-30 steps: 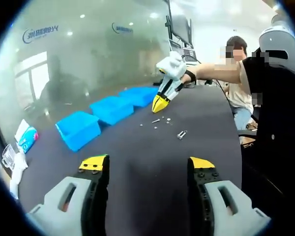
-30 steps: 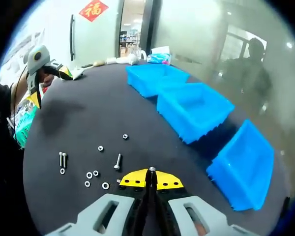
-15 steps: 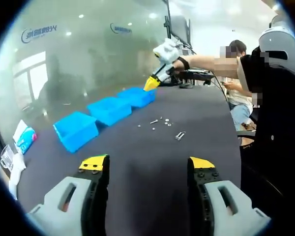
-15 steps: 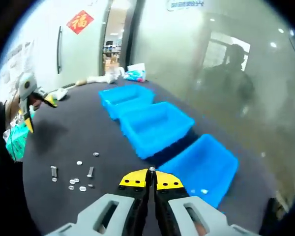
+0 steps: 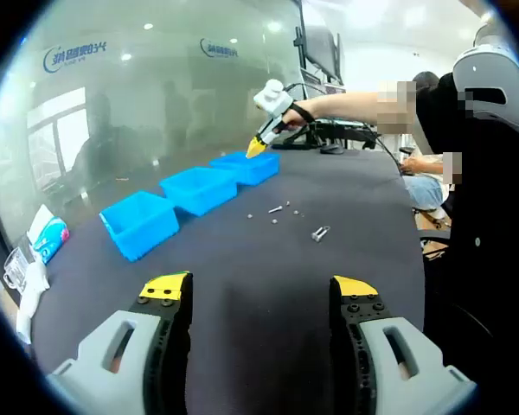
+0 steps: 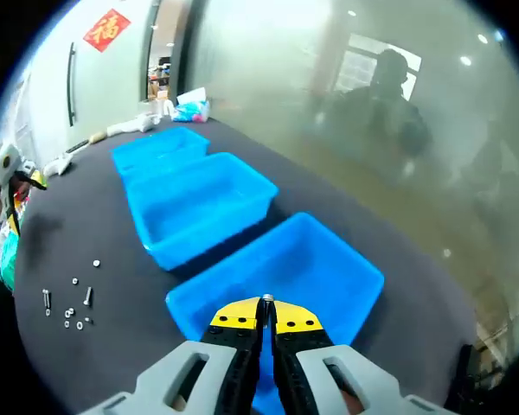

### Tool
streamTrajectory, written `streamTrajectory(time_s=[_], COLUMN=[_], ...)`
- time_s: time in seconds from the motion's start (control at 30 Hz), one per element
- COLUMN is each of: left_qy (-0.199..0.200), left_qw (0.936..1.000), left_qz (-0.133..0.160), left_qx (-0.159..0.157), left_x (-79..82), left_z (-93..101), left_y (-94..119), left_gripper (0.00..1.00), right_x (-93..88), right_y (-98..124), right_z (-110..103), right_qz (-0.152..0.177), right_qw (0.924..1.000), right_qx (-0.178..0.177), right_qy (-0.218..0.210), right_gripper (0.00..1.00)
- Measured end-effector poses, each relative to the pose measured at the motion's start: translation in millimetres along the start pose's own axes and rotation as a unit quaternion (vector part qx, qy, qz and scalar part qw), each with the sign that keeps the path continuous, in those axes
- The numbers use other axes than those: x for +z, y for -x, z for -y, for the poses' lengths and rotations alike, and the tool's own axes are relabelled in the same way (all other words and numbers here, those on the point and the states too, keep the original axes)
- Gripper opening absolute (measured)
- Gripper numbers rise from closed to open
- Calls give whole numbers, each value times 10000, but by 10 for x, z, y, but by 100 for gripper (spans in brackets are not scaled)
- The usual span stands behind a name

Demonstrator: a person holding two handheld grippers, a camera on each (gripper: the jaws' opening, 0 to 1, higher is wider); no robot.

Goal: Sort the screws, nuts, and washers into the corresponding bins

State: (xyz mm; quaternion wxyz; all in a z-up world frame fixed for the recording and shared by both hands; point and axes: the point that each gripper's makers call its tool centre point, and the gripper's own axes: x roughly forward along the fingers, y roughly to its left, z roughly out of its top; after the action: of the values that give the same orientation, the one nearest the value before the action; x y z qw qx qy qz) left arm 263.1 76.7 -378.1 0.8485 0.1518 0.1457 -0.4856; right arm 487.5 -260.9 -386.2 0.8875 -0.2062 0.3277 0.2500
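Three blue bins stand in a row on the dark table: the end bin (image 6: 329, 272), the middle bin (image 6: 199, 203) and the far bin (image 6: 160, 149). My right gripper (image 6: 266, 303) hovers over the end bin, shut, with a small silvery part pinched at its tips. Seen from the left gripper view, the right gripper (image 5: 261, 143) hangs above that end bin (image 5: 246, 166). Loose screws, nuts and washers (image 6: 73, 307) lie on the table, also as loose hardware (image 5: 281, 210) with a screw (image 5: 320, 232). My left gripper (image 5: 259, 290) is open, low over bare table.
A frosted glass wall runs behind the bins. A tissue pack (image 5: 48, 242) and plastic bags lie near the table's left end. A seated person (image 5: 419, 160) and a monitor (image 5: 318, 43) are beyond the far edge. The left gripper (image 6: 9, 169) shows at the table's side.
My right gripper has travelled, still shut, from above the loose hardware to above the end bin. The left gripper has stayed open in place.
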Motion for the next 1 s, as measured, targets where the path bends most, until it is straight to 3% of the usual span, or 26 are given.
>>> streamTrajectory(time_s=[0.53, 0.77, 1.0], left_qy=[70, 104, 101], left_qw=[9998, 9998, 9999], left_qz=[-7, 6, 40], left_qx=[160, 166, 132], left_x=[-25, -39, -30], left_z=[-44, -29, -11], left_y=[58, 70, 63], left_gripper=[62, 62, 62], right_x=[-234, -201, -161], right_y=[-239, -171, 7], right_z=[104, 68, -29], right_qz=[-291, -219, -131], right_qw=[9993, 9993, 9997], right_qx=[78, 85, 65], right_qy=[-214, -287, -200], right_gripper=[1, 8, 8])
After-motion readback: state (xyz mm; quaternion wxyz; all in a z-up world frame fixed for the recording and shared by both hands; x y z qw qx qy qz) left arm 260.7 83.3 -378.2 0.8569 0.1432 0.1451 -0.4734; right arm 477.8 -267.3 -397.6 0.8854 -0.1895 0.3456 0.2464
